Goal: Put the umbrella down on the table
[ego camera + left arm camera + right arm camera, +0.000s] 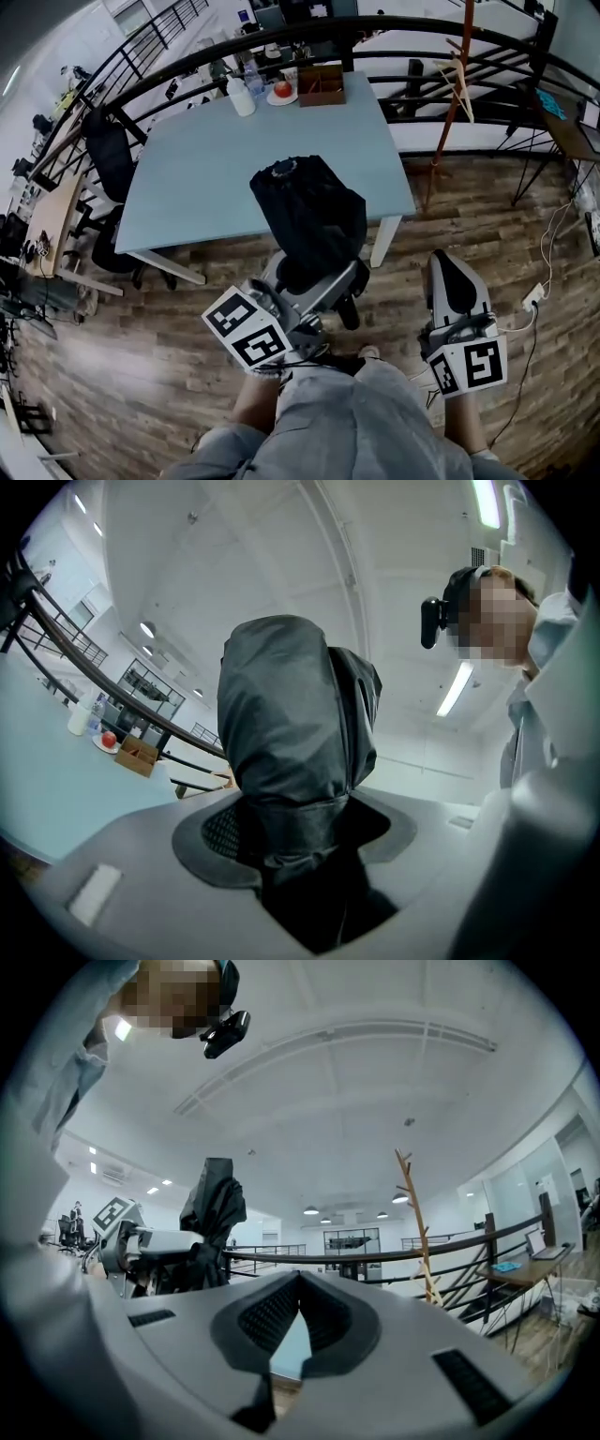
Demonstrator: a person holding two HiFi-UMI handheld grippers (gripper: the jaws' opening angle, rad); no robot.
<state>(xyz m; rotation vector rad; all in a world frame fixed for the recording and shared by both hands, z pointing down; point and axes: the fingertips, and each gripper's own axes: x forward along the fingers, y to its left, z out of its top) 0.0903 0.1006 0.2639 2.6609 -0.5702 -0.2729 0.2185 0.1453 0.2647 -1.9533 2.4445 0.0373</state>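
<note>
A black folded umbrella [309, 211] in its sleeve stands upright, its top over the near edge of the pale blue table [206, 178]. My left gripper [314, 281] is shut on its lower end, just in front of the table's edge. In the left gripper view the umbrella [291, 742] rises from between the jaws of the left gripper [295, 841] and hides the pads. My right gripper [455, 281] hangs to the right over the wooden floor, shut and holding nothing. The right gripper view shows the right gripper [298, 1321] with its pads together, and the umbrella [214, 1208] off to the left.
At the table's far edge stand a white bottle [240, 94], a plate with a red apple [282, 91] and a brown box [322, 84]. A black office chair [111, 155] is at the table's left. A wooden coat stand [457, 84] and a black railing [487, 42] lie to the right.
</note>
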